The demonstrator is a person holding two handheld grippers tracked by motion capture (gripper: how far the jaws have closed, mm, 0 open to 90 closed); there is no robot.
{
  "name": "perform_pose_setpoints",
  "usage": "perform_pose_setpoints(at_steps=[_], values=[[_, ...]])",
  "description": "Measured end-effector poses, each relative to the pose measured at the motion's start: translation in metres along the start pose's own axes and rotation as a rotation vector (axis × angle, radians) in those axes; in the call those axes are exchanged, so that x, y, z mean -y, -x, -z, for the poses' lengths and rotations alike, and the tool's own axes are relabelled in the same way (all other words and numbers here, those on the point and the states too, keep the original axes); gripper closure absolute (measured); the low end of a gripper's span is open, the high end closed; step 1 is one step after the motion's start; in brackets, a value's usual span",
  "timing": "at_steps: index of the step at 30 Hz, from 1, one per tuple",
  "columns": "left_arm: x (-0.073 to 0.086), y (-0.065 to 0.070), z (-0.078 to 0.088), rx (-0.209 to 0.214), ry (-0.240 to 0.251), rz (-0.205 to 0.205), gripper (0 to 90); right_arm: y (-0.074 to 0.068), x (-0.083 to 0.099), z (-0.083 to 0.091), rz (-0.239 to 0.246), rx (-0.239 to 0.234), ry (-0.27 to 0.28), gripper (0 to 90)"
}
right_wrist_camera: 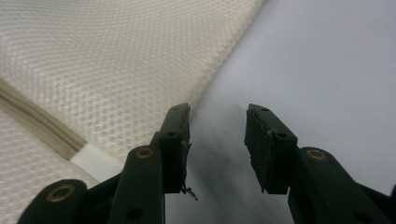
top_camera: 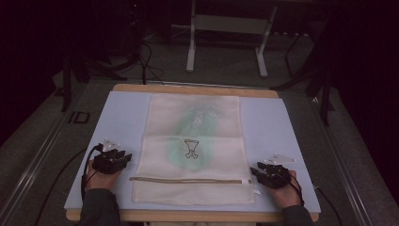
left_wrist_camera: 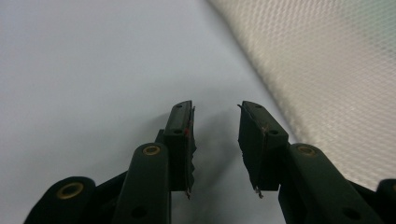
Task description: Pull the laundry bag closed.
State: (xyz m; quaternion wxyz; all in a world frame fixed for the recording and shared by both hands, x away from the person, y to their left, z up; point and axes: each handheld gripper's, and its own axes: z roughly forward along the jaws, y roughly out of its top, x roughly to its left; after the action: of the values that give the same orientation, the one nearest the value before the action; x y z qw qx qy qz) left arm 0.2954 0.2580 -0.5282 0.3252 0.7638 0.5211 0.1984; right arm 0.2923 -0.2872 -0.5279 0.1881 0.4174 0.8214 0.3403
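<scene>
The left tool (top_camera: 112,159) rests on the desk (top_camera: 122,117) just beside the mesh bag's (top_camera: 193,146) left edge, jaws wide apart and holding nothing. The bag lies flat mid-desk, its zipper (top_camera: 188,180) near the front. It looks light, limp and thin, best pinched at an edge or corner. The right tool (top_camera: 269,173) waits likewise spread and bare at the bag's right edge.

I see bare desk (top_camera: 122,117) either side of the mesh bag (top_camera: 193,155); nothing blocks my left hand-held gripper (top_camera: 123,157) or right hand-held gripper (top_camera: 258,171).
</scene>
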Motion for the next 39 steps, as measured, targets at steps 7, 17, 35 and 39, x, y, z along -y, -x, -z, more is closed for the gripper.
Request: perform_pose_setpoints(at_steps=[7,17,35,39], values=[[-0.002,0.003,0.001,0.016,-0.006,-0.030,62.5,-0.005,-0.002,0.000,0.024,-0.013,-0.004,59.6],[-0.004,0.005,0.003,0.070,-0.006,-0.054,65.0,-0.012,-0.008,0.003,0.054,-0.021,0.001,58.9],[-0.006,0.006,0.006,0.093,0.013,-0.062,62.8,-0.046,-0.044,-0.006,0.151,-0.112,0.009,58.0],[-0.006,0.006,0.006,0.102,0.015,-0.065,62.9,-0.054,-0.050,-0.010,0.168,-0.130,0.010,58.8]])
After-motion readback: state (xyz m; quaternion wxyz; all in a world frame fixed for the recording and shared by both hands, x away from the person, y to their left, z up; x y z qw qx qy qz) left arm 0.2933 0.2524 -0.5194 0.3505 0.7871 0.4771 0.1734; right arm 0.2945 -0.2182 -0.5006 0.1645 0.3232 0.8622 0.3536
